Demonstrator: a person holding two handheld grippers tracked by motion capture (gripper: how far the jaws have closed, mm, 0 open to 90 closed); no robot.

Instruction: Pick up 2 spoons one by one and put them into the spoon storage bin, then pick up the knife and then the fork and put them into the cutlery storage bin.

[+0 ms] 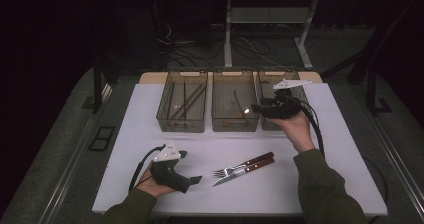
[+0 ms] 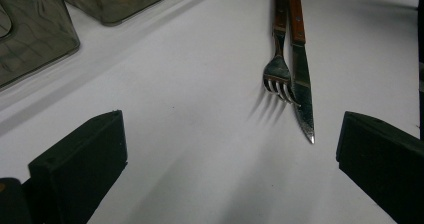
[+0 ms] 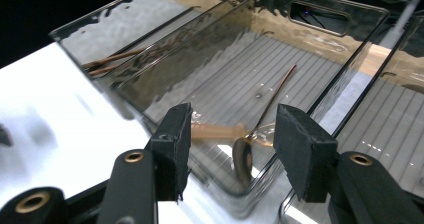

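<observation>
Your left gripper [image 1: 196, 179] is the nearer one to the wooden-handled steel fork [image 2: 278, 59] and matching steak knife [image 2: 301, 74]. They lie touching side by side on the white bench [image 1: 250, 194], ahead and right of your wide-open, empty fingers [image 2: 85, 159], long axes running away from you, tips nearest. Your right gripper [image 3: 227, 149] hovers at the rim of the middle clear plastic bin [image 3: 240, 79], fingers parted and empty, a spoon [image 3: 255, 134] lying below. The bench around is bare; the room is dark.
</observation>
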